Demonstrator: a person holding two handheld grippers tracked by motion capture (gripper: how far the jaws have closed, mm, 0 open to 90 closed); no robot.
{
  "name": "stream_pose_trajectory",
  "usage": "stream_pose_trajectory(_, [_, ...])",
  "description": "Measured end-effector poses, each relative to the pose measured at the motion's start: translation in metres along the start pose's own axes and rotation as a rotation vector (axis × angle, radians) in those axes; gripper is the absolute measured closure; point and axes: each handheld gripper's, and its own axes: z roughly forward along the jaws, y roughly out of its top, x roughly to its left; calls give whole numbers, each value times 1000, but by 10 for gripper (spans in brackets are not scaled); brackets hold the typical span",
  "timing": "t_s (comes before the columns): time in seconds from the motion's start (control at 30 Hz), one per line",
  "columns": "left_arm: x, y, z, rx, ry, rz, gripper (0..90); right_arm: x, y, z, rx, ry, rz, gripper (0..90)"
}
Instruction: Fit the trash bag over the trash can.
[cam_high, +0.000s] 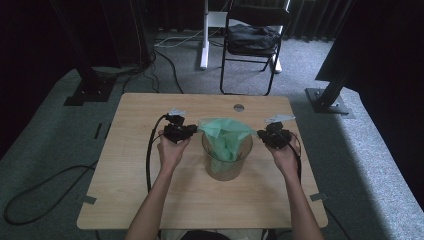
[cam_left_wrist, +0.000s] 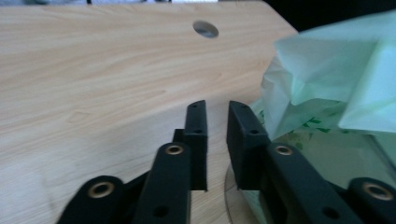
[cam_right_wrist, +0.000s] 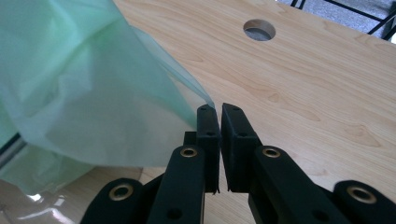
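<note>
Two grippers flank the clear container (cam_high: 227, 159) at the table (cam_high: 150, 200) centre. Our left gripper (cam_left_wrist: 217, 122), slightly parted, holds nothing; our right gripper (cam_right_wrist: 219, 119), nearly closed, touches the green bag (cam_right_wrist: 93, 93) edge. We should pinch opposite rims, spreading evenly.

A pale green plastic bag (cam_high: 224, 134) sits stuffed into a clear round container (cam_high: 227, 165) that stands upright at mid-table. Its crumpled, translucent top billows above the rim, spread out to both sides, with one thin corner (cam_right_wrist: 205, 100) drawn to a point.
</note>
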Motion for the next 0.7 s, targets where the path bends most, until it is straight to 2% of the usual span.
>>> stream_pose_trajectory(0.1, [1, 0, -9, -27, 13, 4, 696, -3, -1, -5, -11, 1, 6, 833])
stream_pose_trajectory(0.13, [2, 0, -19, -49, 23, 9, 672, -3, -2, -8, -17, 0, 8, 825])
stream_pose_trajectory(0.23, [2, 0, -30, -79, 43, 15, 633, -3, -2, -15, -35, -3, 2, 797])
stream_pose_trajectory(0.37, [4, 1, -35, -93, 54, 19, 609, -2, -2, -23, -56, -6, -4, 774])
stream_pose_trajectory(0.4, [4, 2, -37, -95, 60, 26, 603, -1, -1, -30, -70, -6, -8, 766])
stream_pose_trajectory(0.7, [-1, 8, -36, -101, 45, 52, 583, 2, 5, -50, -119, -14, -32, 754])
